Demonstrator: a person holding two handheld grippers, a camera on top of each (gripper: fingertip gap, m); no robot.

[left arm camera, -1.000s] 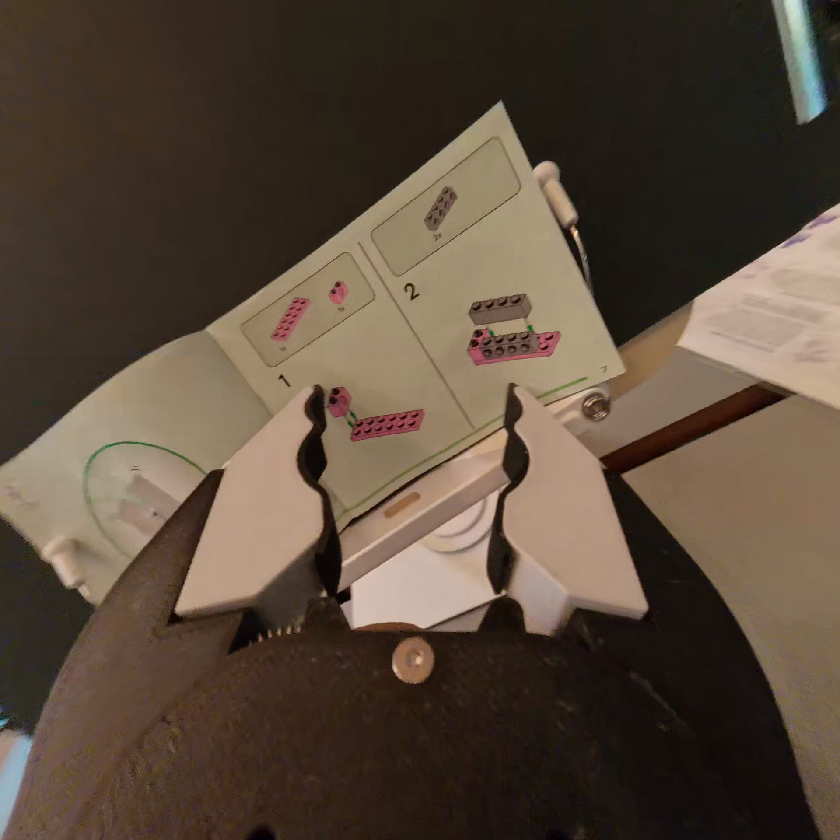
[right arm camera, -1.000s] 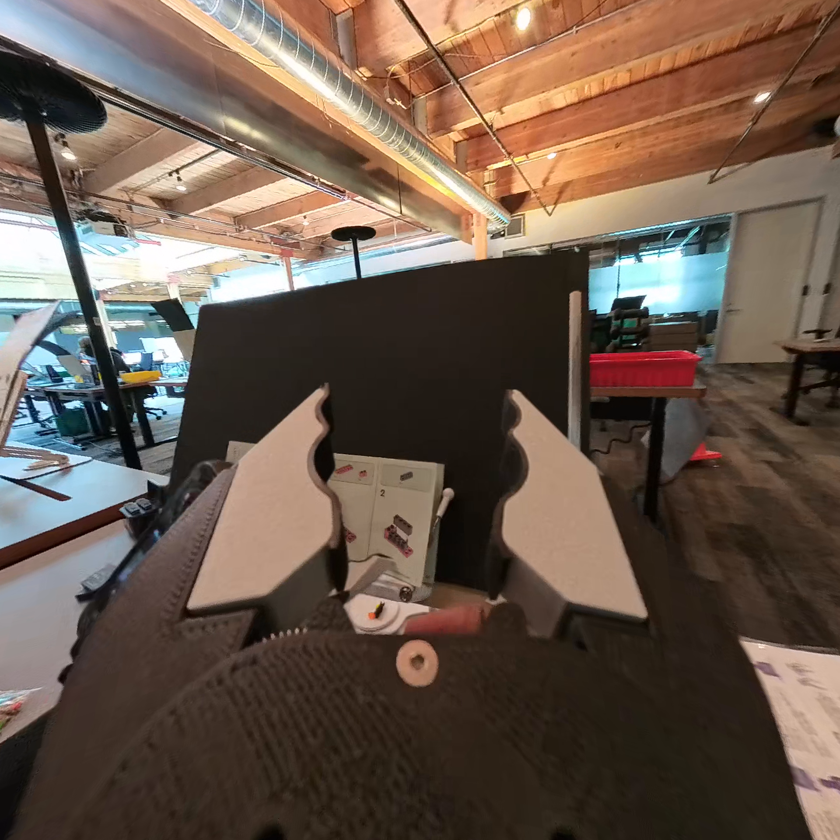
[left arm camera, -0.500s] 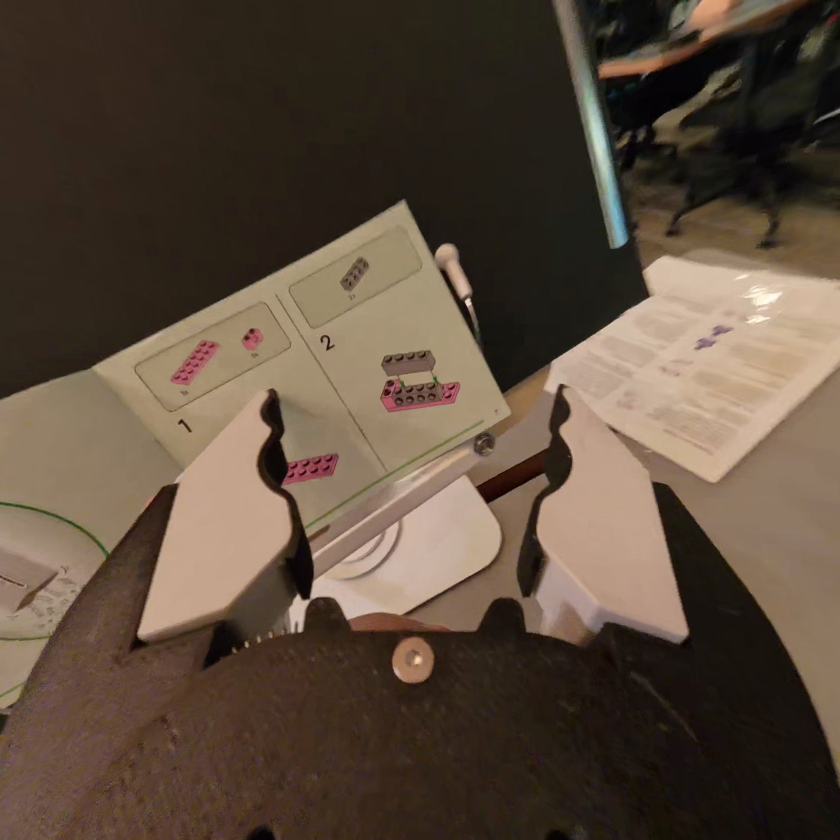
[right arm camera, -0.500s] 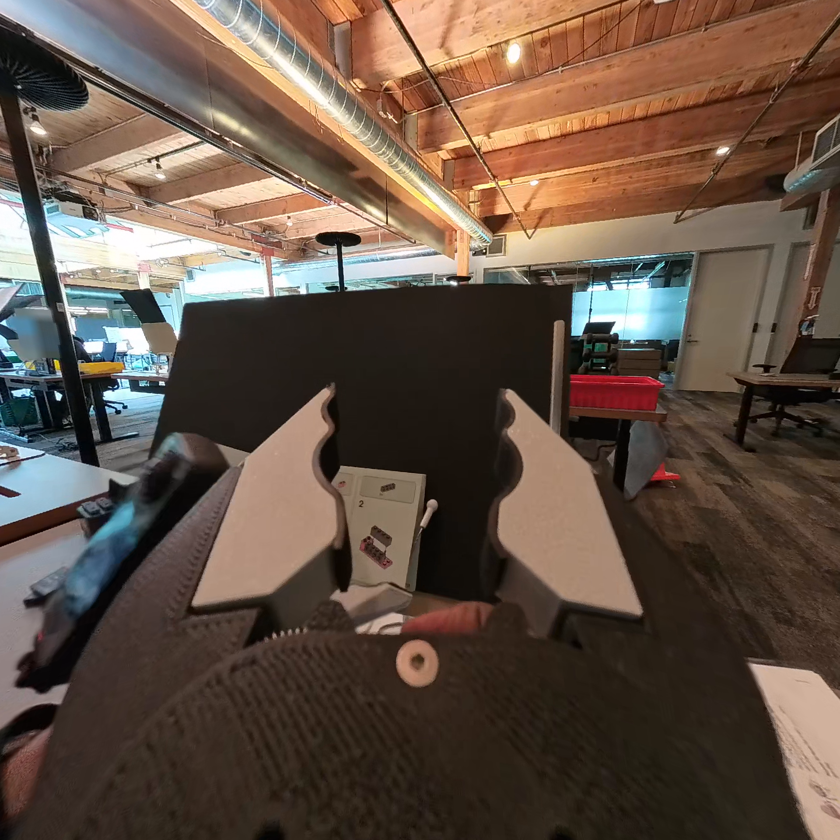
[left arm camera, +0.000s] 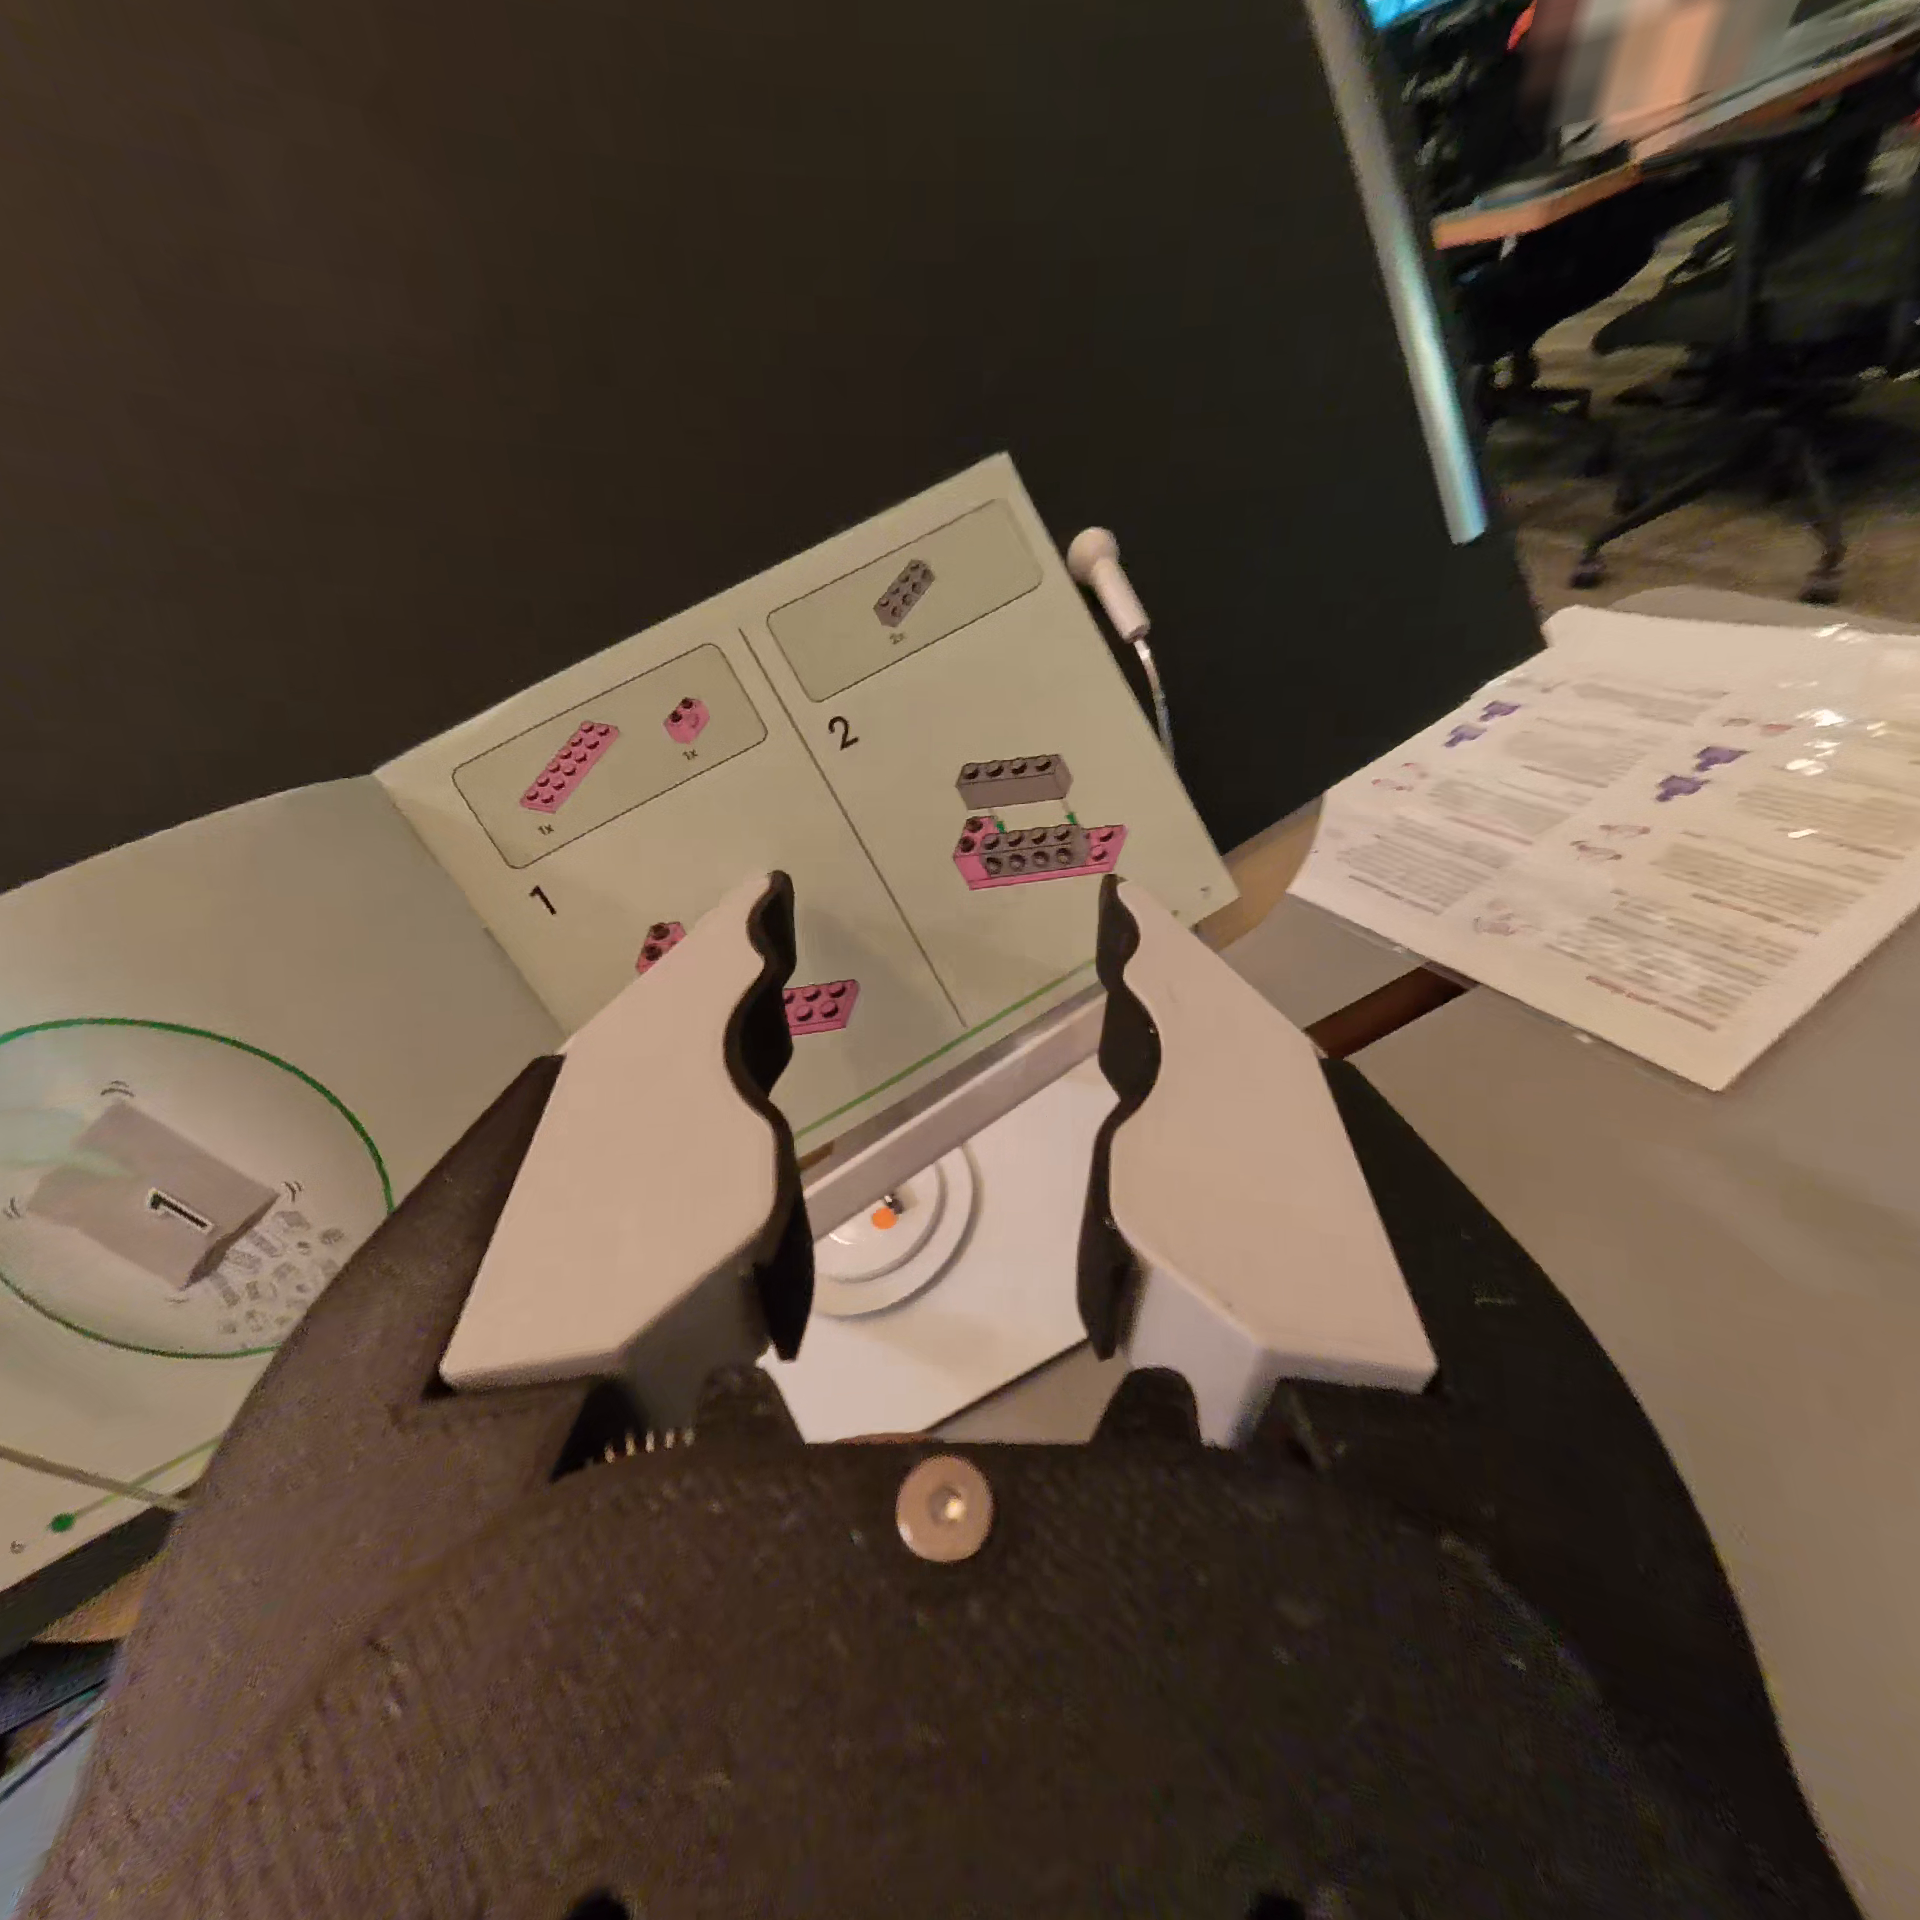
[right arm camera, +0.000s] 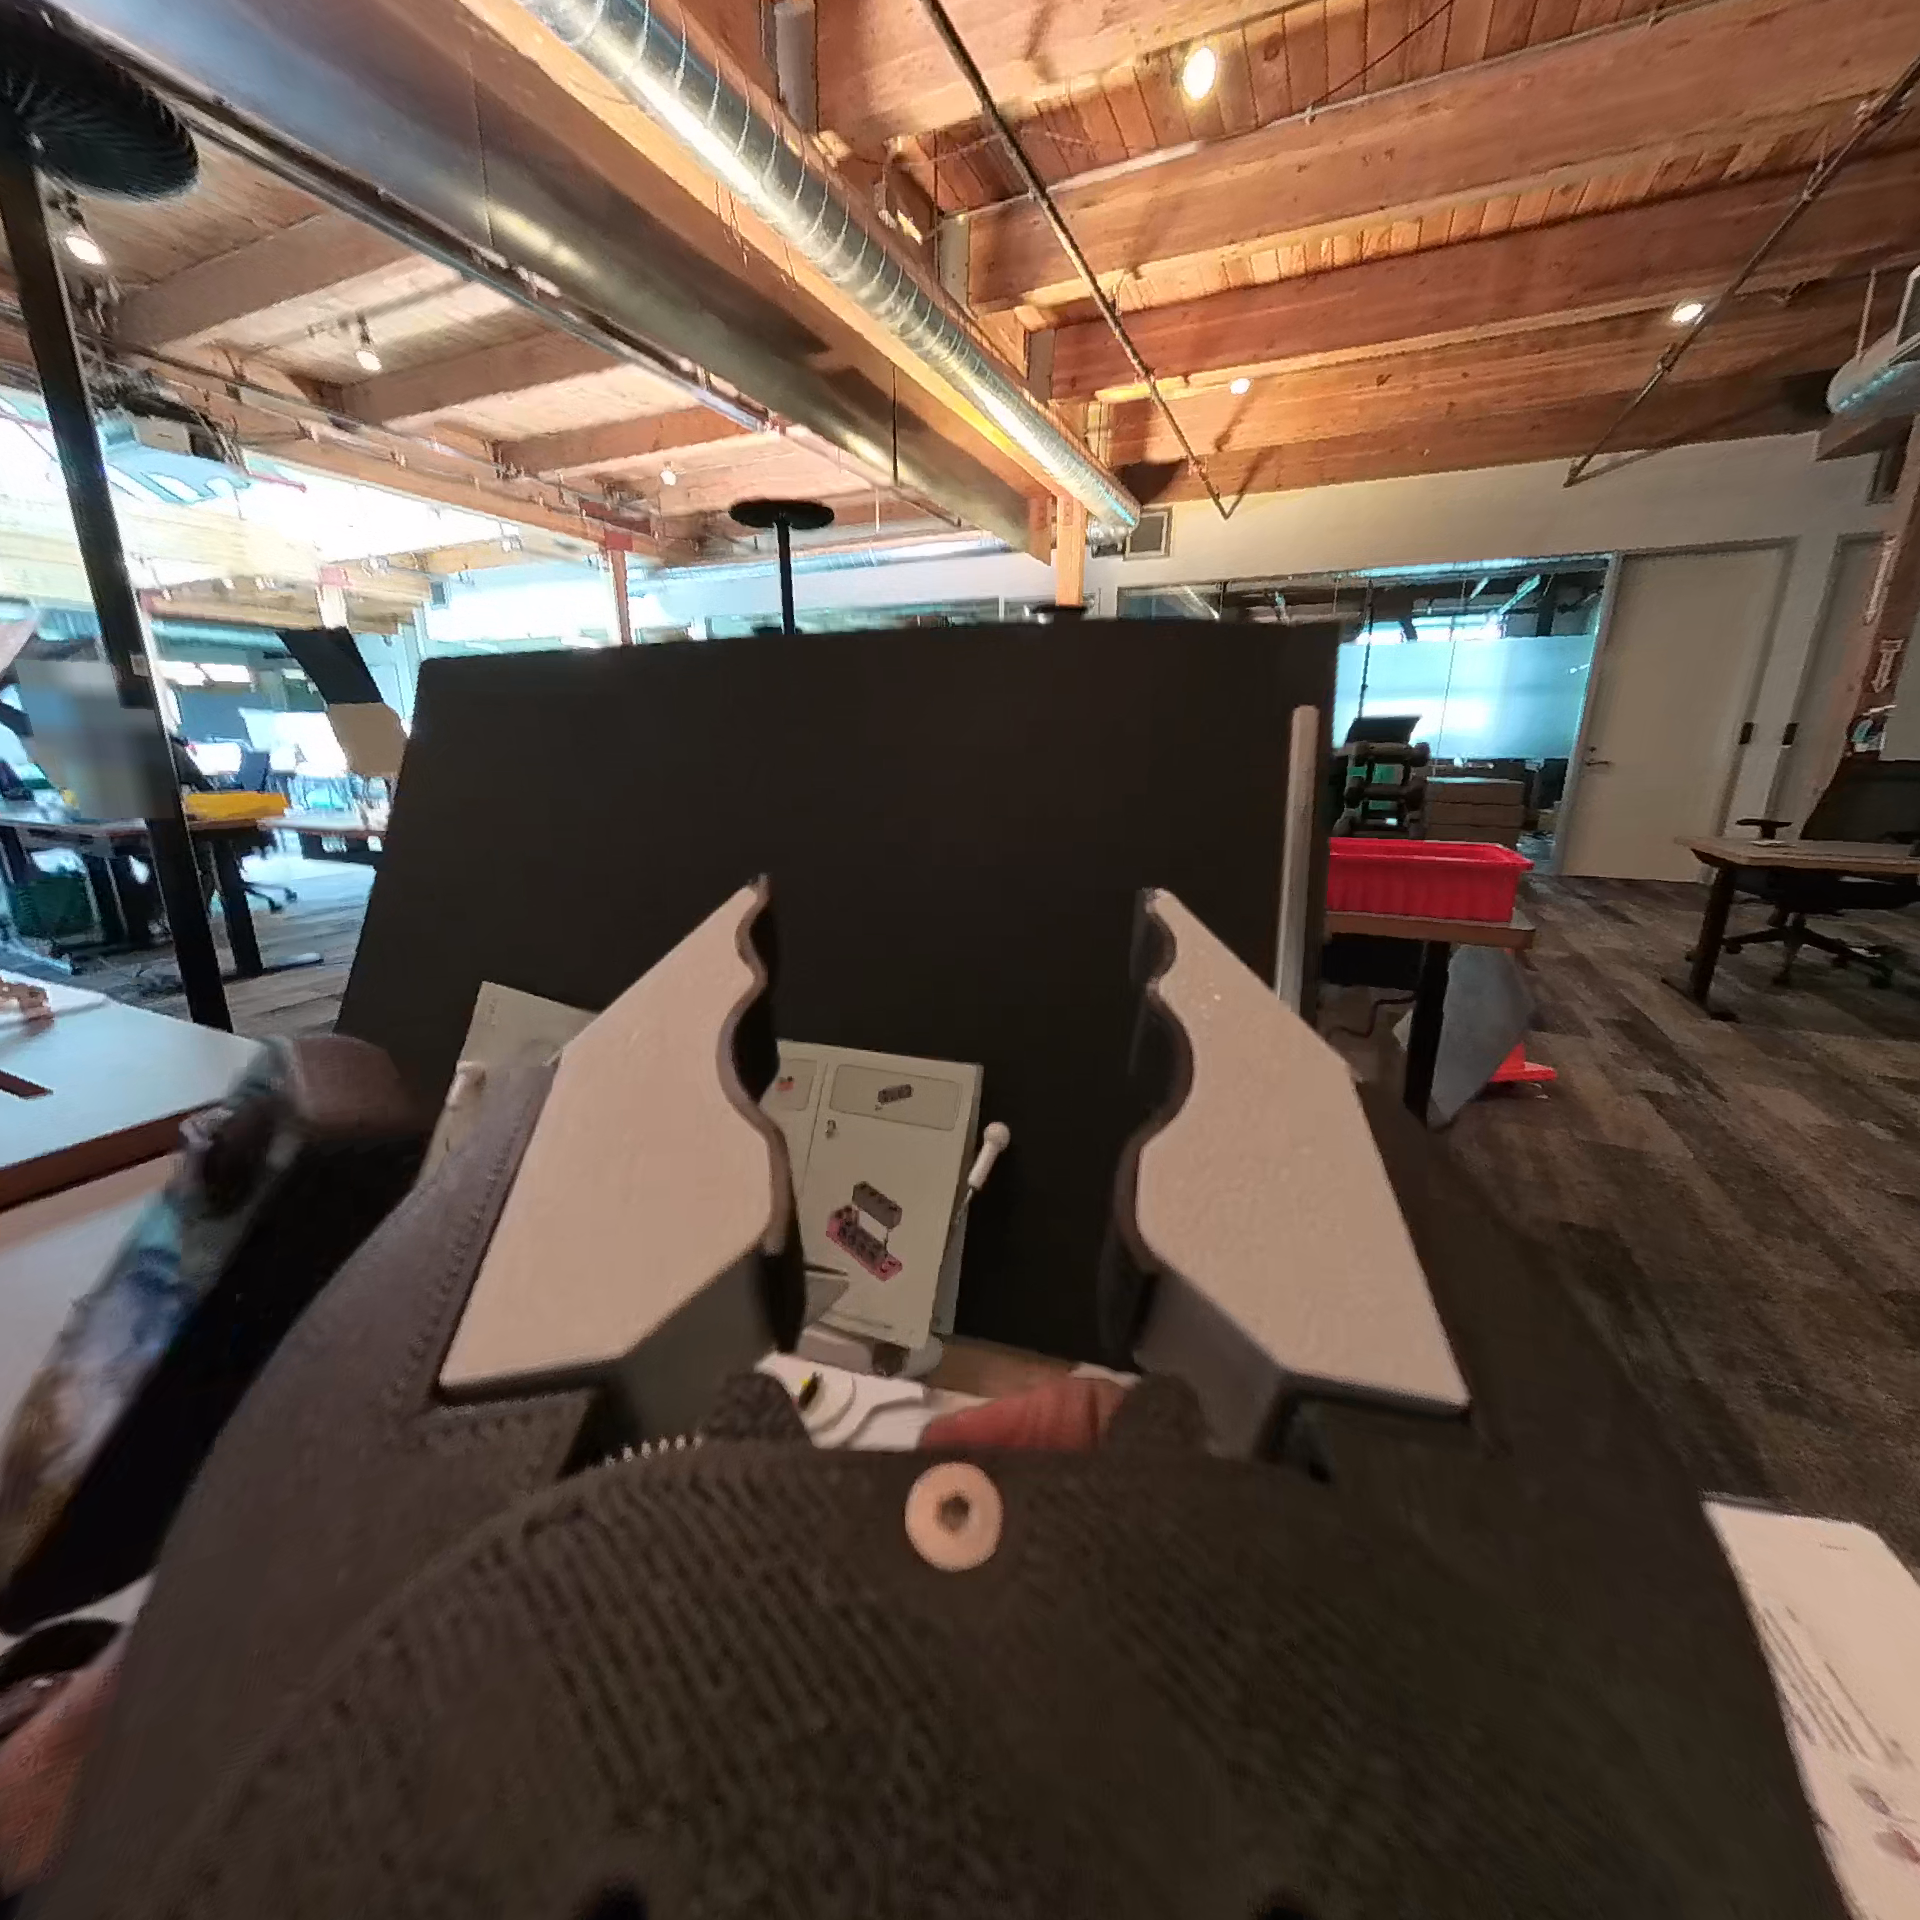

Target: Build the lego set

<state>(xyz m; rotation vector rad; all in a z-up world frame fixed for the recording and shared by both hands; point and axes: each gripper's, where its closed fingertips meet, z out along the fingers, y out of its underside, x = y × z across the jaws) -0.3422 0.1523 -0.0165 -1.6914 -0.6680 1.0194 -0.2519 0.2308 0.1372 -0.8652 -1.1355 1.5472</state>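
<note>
An open pale green instruction booklet (left arm camera: pixel 727 831) leans on a white stand (left arm camera: pixel 914 1226) against a black backboard (left arm camera: pixel 623 312). Its pages picture pink and grey bricks. My left gripper (left arm camera: pixel 943 904) is open and empty, just in front of the booklet's lower edge. My right gripper (right arm camera: pixel 951 904) is open and empty, held farther back and pointed at the same booklet (right arm camera: pixel 883 1174). No loose bricks are in view. The left gripper's body (right arm camera: pixel 156 1299) shows blurred at the left of the right wrist view.
A white printed sheet (left arm camera: pixel 1621 831) lies on the grey table (left arm camera: pixel 1610 1299) to the right; it also shows in the right wrist view (right arm camera: pixel 1839 1704). A white clip arm (left arm camera: pixel 1117 592) sticks up beside the booklet. Beyond the backboard stand desks, chairs and a red bin (right arm camera: pixel 1423 878). The grippers' ends are close to 20 cm from one another.
The left view has swung so the booklet sits higher and nearer the centre, and its jaws have narrowed a little. The right gripper's jaws have opened wider and its view shifted slightly.
</note>
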